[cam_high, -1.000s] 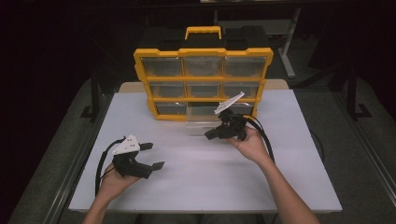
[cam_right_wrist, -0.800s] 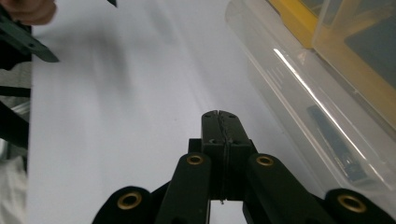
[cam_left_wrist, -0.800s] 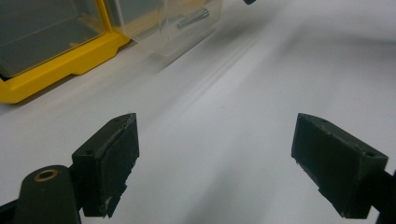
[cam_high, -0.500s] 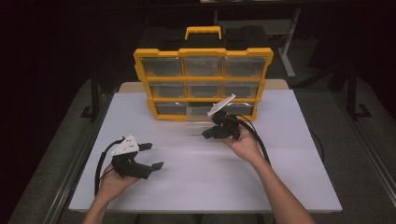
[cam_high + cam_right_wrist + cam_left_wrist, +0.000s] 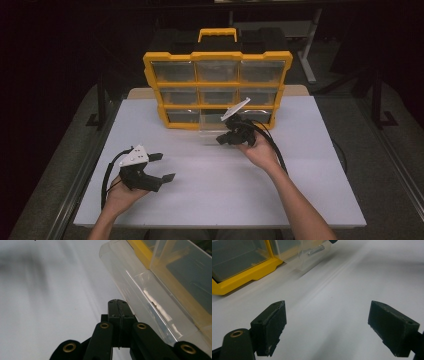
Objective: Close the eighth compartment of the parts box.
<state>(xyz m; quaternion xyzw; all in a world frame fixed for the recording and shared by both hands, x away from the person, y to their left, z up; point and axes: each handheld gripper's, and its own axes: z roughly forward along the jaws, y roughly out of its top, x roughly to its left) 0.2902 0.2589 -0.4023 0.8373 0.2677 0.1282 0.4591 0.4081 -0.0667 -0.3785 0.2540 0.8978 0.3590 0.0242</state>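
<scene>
high view: right gripper point(image 5: 221, 139) (jaws together) edged left beside drawer point(image 5: 212, 123).

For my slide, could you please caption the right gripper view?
Shut right gripper beside a clear drawer pulled from the yellow organizer.

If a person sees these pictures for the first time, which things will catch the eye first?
First the yellow organizer case, standing upright at the far edge of the white table, with nine clear drawers. Its bottom middle drawer is pulled partly out, and the right gripper, jaws shut, is just in front of it. The left gripper rests open at the near left.
</scene>
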